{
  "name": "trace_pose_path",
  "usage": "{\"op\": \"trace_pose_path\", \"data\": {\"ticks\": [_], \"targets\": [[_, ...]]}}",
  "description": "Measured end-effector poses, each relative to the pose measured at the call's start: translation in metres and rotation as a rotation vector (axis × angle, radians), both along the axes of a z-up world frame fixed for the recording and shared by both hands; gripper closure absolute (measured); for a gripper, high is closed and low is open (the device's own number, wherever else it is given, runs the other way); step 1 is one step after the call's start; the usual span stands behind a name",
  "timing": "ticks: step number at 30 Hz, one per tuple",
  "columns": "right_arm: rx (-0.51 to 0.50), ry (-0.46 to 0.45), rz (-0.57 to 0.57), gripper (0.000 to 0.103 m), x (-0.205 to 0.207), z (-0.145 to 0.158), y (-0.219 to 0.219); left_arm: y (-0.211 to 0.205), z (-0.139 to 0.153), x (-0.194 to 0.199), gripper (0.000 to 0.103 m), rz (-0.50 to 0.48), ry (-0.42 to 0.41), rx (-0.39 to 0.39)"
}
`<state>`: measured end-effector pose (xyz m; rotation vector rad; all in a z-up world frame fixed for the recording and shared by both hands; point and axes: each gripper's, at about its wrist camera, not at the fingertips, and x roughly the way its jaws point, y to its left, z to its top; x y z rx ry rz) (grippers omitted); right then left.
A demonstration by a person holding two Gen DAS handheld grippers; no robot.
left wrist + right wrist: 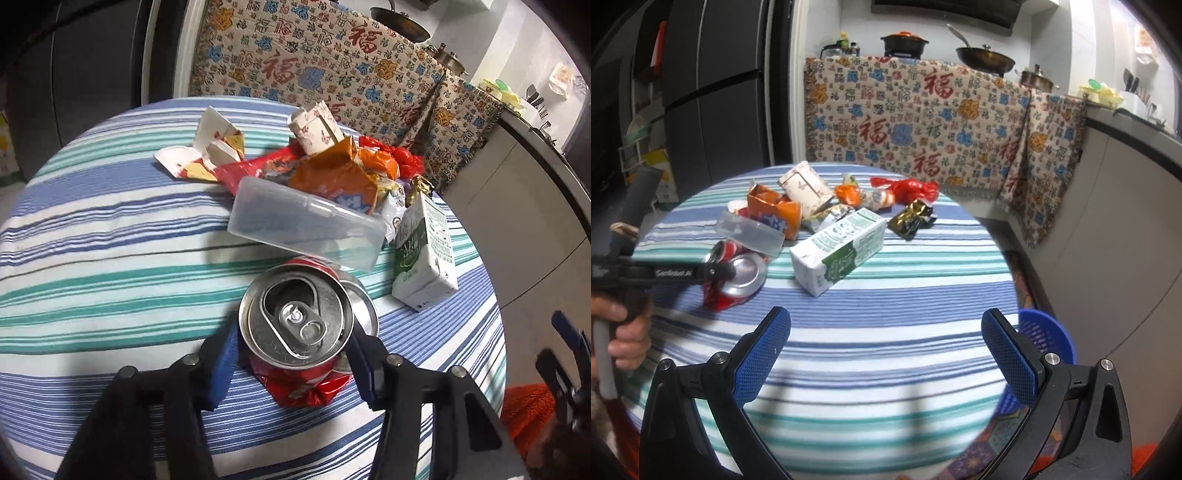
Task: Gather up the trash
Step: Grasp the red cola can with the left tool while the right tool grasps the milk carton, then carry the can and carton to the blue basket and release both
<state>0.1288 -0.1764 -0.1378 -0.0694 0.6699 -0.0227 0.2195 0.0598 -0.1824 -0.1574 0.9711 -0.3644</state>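
My left gripper [295, 354] closes around the crushed can [299, 325] at 6 o'clock on the table [92, 240]; its pads seem touching. Right gripper [886, 350] is wide open, empty. Next, lift toward the basket [1049, 339].

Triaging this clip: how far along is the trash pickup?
Done: nothing visibly; no trash shows in the blue basket. In hand: left gripper clamps the crushed red can. Left: milk carton, clear plastic lid, wrappers on the table. Right gripper open, empty.
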Motion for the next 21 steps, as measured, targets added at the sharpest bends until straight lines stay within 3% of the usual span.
{"op": "trace_pose_path", "data": {"ticks": [6,10,13,15,16,17,21], "targets": [[0.144,0.080,0.031,0.000,0.058,-0.007,0.009,0.000,0.013,-0.024,0.049,0.038,-0.060,0.052],[0.294,0.206,-0.005,0.001,0.117,-0.020,0.016,0.004,0.016,-0.041,0.050,0.089,-0.062,0.071],[0.321,0.298,-0.045,0.004,0.147,-0.032,0.022,0.004,0.019,-0.050,0.050,0.090,-0.066,0.063],[0.317,0.346,-0.064,0.022,0.157,-0.039,0.023,0.003,0.021,-0.055,0.050,0.082,-0.068,0.055],[0.313,0.371,-0.067,0.042,0.160,-0.041,0.020,0.003,0.022,-0.056,0.050,0.077,-0.068,0.049],[0.324,0.386,-0.052,0.049,0.161,-0.042,0.017,0.001,0.023,-0.057,0.050,0.072,-0.068,0.044],[0.293,0.388,0.002,0.054,0.141,-0.033,0.000,-0.006,0.027,-0.062,0.050,0.034,-0.073,0.017]]}}
